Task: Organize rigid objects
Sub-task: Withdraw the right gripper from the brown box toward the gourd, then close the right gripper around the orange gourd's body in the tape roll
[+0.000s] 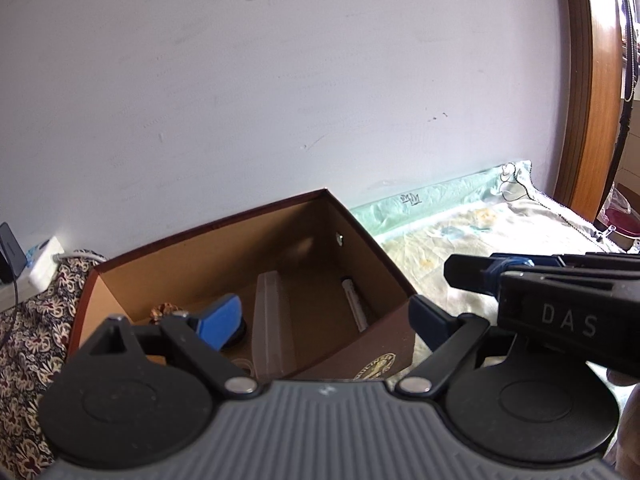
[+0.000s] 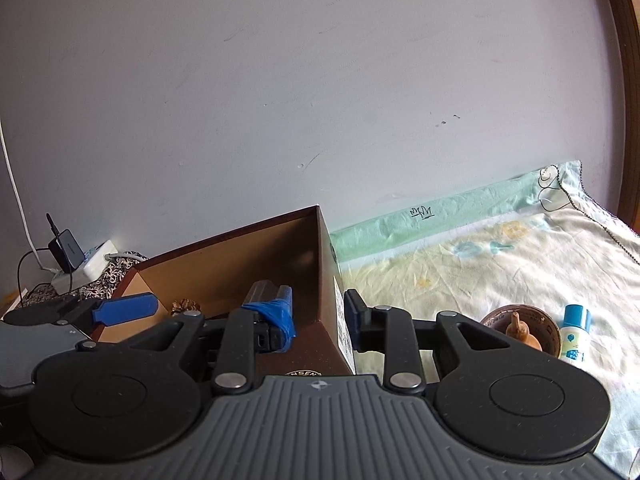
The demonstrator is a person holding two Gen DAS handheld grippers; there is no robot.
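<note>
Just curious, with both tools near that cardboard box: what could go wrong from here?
The side wall of the cardboard box lines up between the fingers of the right hand-held gripper, so it might snag and tip on the soft bedsheet. The left hand-held gripper is close alongside; they could bump.

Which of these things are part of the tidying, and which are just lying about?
Part of the job:
- cardboard box, already holding a translucent case and a white tube
- small bottle on the bedsheet
- brown bowl beside it

Just lying about:
- charger and power strip by the wall
- bedsheet
</note>
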